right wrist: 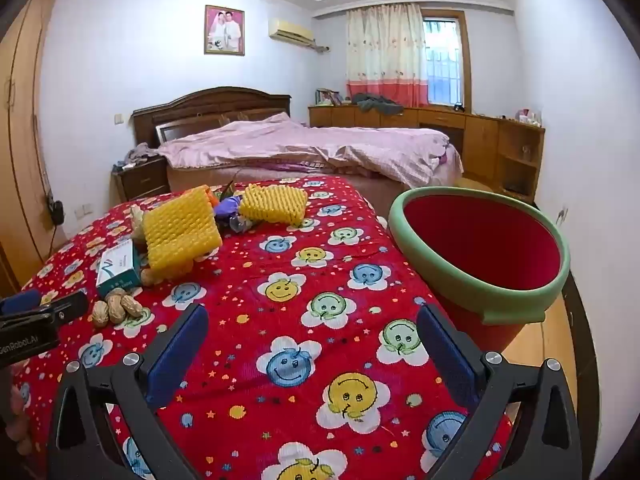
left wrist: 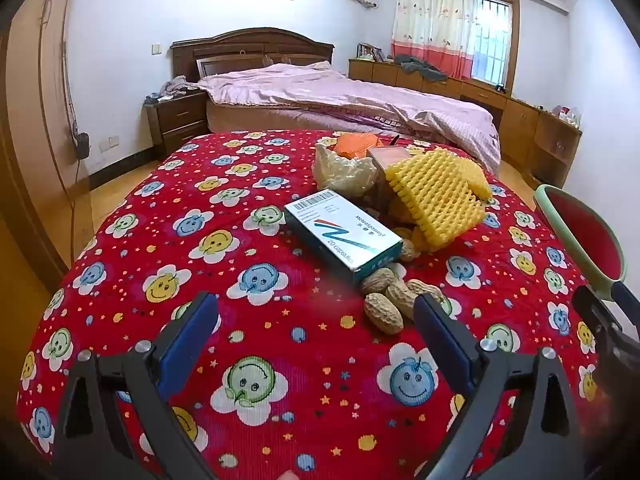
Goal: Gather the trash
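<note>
A heap of trash lies on a table under a red smiley-flower cloth (left wrist: 224, 248). It holds a white-and-teal medicine box (left wrist: 344, 232), several peanuts (left wrist: 384, 312), yellow foam netting (left wrist: 436, 196), a crumpled plastic bag (left wrist: 344, 168) and orange pieces behind. My left gripper (left wrist: 316, 312) hangs open just short of the peanuts, nothing between its fingers. My right gripper (right wrist: 312, 324) is open above bare cloth (right wrist: 280, 248). The box (right wrist: 116, 268), peanuts (right wrist: 116, 308) and two foam nets (right wrist: 180, 236) lie to its left. A red bin with a green rim (right wrist: 480, 248) stands at its right.
The bin (left wrist: 580, 236) shows at the left wrist view's right edge, next to the right gripper's body (left wrist: 600, 320). Beyond the table are a bed with a pink cover (right wrist: 304, 148), a nightstand (left wrist: 180, 120), wooden cabinets (right wrist: 480, 136) and a wardrobe on the left.
</note>
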`<state>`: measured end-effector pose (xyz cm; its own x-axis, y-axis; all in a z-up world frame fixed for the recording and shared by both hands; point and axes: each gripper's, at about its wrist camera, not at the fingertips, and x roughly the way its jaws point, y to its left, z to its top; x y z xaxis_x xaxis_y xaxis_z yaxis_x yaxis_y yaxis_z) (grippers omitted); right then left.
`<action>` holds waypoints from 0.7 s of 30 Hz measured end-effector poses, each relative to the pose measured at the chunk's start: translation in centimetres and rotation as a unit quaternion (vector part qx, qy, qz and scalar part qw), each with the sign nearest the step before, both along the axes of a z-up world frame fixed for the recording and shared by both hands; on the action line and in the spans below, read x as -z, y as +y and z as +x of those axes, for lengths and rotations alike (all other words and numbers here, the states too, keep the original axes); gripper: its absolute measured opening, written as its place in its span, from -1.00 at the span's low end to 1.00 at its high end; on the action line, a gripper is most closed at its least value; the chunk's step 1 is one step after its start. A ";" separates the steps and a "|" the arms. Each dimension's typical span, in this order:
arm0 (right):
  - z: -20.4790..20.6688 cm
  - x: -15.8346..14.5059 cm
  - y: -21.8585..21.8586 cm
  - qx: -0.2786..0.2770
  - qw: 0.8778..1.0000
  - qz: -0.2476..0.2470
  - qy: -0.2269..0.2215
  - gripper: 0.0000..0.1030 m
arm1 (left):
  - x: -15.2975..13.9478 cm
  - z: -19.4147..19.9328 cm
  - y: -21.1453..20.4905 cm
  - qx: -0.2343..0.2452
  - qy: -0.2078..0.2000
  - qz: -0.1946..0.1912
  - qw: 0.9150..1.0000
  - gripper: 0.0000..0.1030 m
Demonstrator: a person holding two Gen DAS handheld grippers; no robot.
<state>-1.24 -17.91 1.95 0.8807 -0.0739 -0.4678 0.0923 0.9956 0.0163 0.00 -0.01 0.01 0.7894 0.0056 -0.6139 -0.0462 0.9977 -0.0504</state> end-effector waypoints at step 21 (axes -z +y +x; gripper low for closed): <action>0.2 0.1 0.6 -0.005 1.000 -0.029 0.000 1.00 | -0.3 -0.5 0.8 -0.010 -0.015 -0.017 1.000 0.89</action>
